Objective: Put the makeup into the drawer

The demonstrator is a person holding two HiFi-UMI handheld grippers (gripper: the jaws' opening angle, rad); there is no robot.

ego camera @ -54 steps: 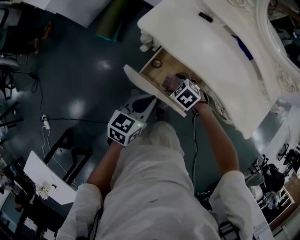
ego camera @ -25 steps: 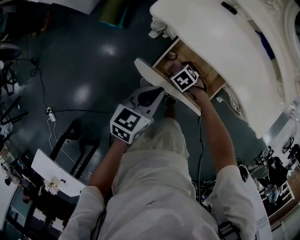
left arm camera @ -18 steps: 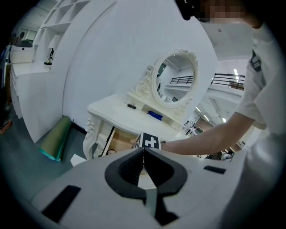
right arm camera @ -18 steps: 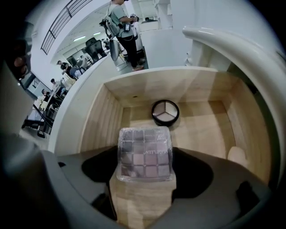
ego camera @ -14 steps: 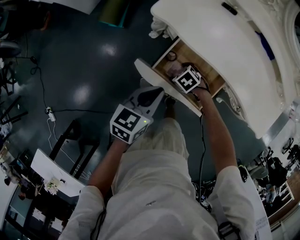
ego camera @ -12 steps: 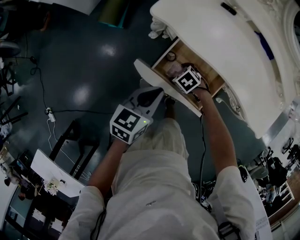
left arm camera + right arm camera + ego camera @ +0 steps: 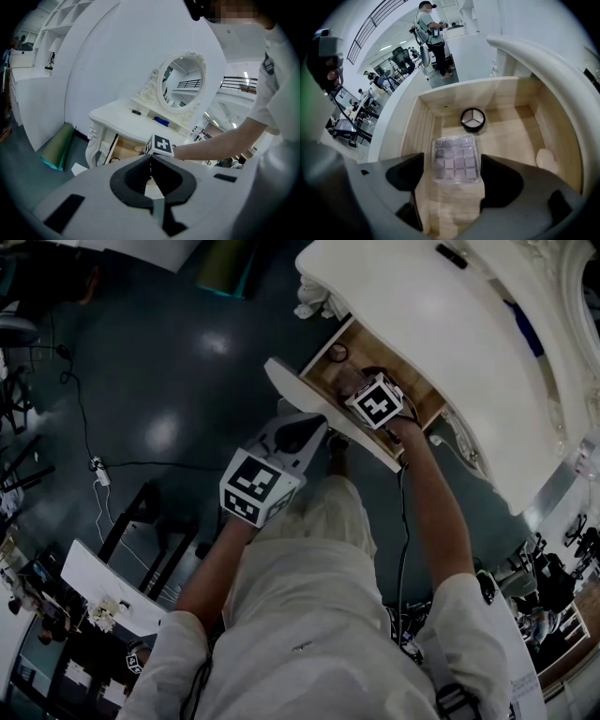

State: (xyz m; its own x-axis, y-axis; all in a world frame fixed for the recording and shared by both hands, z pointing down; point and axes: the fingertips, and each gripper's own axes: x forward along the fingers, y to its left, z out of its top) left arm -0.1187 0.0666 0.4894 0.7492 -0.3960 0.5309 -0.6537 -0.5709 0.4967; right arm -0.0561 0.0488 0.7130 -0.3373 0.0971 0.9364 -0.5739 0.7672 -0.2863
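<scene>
Just beyond palette (image 7: 455,158), a round compact (image 7: 473,118).

The palette (image 7: 455,158) lies in the drawer (image 7: 515,126), compact (image 7: 473,118) behind it

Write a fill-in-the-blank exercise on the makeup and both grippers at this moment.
1. The square palette lies flat on the floor of the open ____.
2. The right gripper has its jaws ____, one on each side of the palette.
3. Beyond the palette sits a compact that is ____ in shape.
4. The left gripper has its jaws ____, with nothing between them.

Missing words: drawer; open; round; shut
</scene>
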